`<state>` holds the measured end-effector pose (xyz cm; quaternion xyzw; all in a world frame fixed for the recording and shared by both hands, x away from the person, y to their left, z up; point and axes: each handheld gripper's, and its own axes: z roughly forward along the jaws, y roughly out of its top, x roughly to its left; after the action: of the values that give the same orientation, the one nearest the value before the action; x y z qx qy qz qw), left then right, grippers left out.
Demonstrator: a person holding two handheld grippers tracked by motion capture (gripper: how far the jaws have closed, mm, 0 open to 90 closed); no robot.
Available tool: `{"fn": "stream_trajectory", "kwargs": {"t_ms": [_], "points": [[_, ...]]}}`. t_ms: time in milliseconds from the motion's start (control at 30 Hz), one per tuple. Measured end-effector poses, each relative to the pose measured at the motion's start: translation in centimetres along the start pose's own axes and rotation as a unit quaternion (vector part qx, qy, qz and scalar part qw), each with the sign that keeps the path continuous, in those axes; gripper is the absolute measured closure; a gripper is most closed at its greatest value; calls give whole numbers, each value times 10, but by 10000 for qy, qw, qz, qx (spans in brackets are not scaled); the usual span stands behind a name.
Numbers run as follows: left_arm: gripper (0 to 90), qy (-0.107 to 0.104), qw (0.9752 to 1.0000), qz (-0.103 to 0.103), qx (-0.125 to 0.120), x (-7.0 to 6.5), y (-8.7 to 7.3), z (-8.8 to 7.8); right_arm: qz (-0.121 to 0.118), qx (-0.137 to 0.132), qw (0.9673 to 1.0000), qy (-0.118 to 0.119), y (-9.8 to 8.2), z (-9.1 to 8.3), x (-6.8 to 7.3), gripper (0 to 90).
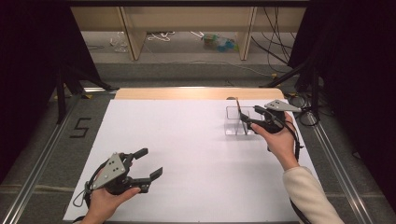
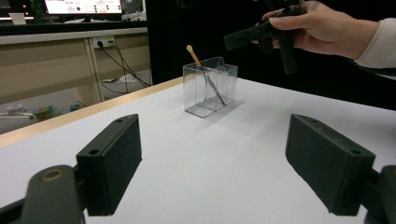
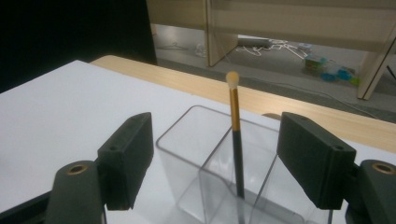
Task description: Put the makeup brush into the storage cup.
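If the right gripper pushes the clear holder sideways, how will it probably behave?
The clear holder looks thin-walled and nearly empty, so probably light; it would likely slide easily on the smooth white table. The thin stick leaning inside may shift or rattle.

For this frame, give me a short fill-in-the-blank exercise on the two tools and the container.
1. The pencil stands inside a clear ____ container.
2. The right tool is held over the container with its jaws ____.
3. The left tool holds ____.
4. The container stands on a ____ sheet.

Missing words: plastic; open; nothing; white
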<state>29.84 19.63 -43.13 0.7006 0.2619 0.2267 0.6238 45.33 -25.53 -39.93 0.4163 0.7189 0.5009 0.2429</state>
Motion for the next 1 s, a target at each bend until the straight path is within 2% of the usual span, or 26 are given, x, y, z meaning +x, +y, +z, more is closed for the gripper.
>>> {"fn": "stream_trajectory", "kwargs": {"t_ms": [33,167,267,400,433,467,500,567,600,667,700,733,800,867,900,1000], "points": [[184,-9,10000,-64,-49,0,-1,1,25,-53,10000,31,-2,-3,1,282],[184,35,10000,0,12,2,0,0,2,-22,9999,161,-7,-17,5,282],[184,47,10000,16,16,3,0,0,-124,-41,9998,177,-12,-26,7,280],[184,74,10000,-35,14,3,-1,-1,-226,-23,9995,229,-19,-36,11,280],[184,79,10000,-29,19,3,-1,-1,-147,8,9994,315,-20,-39,14,279],[184,84,10000,-25,22,3,0,-1,-189,33,9994,295,-22,-42,15,279],[184,86,10000,-18,12,4,0,-1,-240,-39,9991,338,-24,-43,15,277],[184,91,10000,40,10,5,0,-1,-169,52,9990,410,-27,-47,18,275],[184,102,9999,22,11,5,0,-2,-239,-10,9988,416,-29,-48,19,273],[183,108,9999,15,7,5,0,-2,-201,108,9985,500,-33,-52,22,268],[184,109,9999,36,12,5,0,-2,-190,70,9985,504,-35,-52,23,268],[184,108,9999,41,16,5,0,-2,-221,174,9984,495,-37,-55,24,268],[183,103,9999,36,18,5,0,-2,-330,-21,9982,502,-41,-56,25,268],[183,101,9999,29,20,5,0,-2,-336,59,9980,534,-44,-60,26,267],[183,106,9999,-35,17,5,-1,-1,-347,-52,9978,556,-46,-59,27,266],[184,112,9999,-36,16,5,-1,-1,-351,-13,9980,531,-51,-64,28,265]]}}
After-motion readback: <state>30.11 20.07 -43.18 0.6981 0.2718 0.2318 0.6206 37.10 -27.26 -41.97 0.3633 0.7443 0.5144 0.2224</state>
